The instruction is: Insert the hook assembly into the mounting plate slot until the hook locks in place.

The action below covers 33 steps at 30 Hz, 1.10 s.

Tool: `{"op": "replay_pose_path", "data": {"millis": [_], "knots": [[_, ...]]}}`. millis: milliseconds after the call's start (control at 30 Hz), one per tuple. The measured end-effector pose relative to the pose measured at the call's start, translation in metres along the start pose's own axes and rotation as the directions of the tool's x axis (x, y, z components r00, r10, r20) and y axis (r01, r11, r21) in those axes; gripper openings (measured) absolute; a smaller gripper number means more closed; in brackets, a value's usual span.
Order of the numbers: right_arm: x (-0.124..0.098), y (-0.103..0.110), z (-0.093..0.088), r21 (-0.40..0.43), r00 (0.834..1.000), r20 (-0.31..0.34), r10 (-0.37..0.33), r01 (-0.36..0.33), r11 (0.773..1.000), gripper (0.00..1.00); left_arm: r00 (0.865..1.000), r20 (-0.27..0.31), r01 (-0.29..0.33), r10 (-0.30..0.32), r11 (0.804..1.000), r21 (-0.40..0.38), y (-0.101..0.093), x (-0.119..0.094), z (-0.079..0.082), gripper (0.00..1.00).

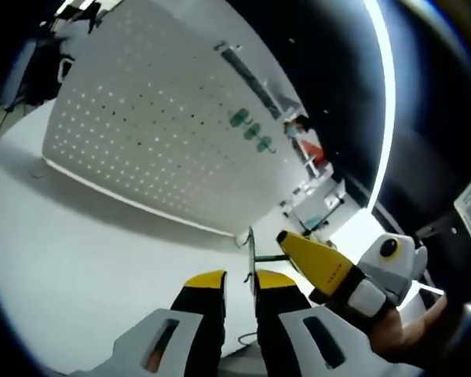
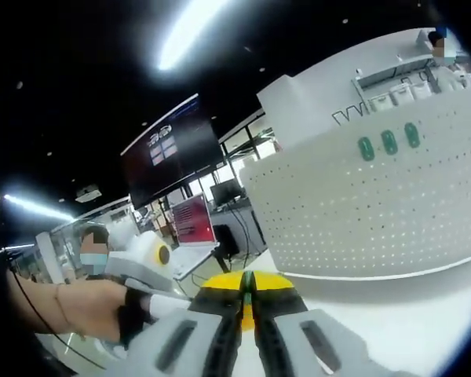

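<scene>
The pegboard (image 2: 361, 212) with its green hooks (image 2: 388, 142) lies at two o'clock from the right gripper (image 2: 248, 292), well apart. Its jaws are clamped on a thin green piece (image 2: 247, 284). The left gripper (image 1: 239, 284) is parted, pinching nothing I can make out

— What is surrounding the work area?

— A white table (image 1: 71, 236) is stretching across the left gripper view. Overhead, the ceiling is staying dark while a long light strip (image 1: 388, 102) is glowing across it.

— And farther back?

— In the right gripper view, a dark wall screen (image 2: 173, 149) is hanging beside windows, a red-lit monitor (image 2: 192, 220) is glowing on a desk, and another ceiling light (image 2: 190, 27) is shining above.
</scene>
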State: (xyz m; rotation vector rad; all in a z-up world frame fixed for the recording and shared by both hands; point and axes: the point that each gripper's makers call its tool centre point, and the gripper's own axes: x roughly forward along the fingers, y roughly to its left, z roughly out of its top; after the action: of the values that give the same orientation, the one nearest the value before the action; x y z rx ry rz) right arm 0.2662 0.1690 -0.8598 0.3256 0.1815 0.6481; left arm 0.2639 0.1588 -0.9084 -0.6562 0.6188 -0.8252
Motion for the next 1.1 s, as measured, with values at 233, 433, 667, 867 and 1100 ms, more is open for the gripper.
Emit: {"op": "replay_pose_path", "data": {"millis": [233,433,667,867,1100], "knots": [[0.000,0.004,0.004,-0.008,1.000,0.003,0.006,-0.006,1.000,0.00,1.000,0.003,0.005,-0.005,1.000,0.024,-0.004,-0.002,0.005,0.06],[0.000,0.007,0.008,-0.024,1.000,0.008,0.012,-0.012,1.000,0.00,1.000,0.004,0.018,-0.018,0.999,0.047,-0.009,-0.003,0.007,0.03],[-0.001,0.009,0.010,-0.032,1.000,0.008,0.012,-0.012,0.999,0.00,1.000,0.012,0.002,-0.004,0.991,0.132,-0.011,-0.005,0.011,0.02],[-0.001,0.007,0.011,-0.002,1.000,-0.005,0.004,-0.004,1.000,0.01,1.000,0.007,-0.028,0.027,0.973,0.231,-0.012,-0.005,0.015,0.01],[-0.007,0.003,0.018,0.091,1.000,0.009,0.023,-0.024,0.996,0.05,0.996,0.051,-0.085,0.072,0.942,0.324,-0.009,-0.008,0.027,0.01]]}}
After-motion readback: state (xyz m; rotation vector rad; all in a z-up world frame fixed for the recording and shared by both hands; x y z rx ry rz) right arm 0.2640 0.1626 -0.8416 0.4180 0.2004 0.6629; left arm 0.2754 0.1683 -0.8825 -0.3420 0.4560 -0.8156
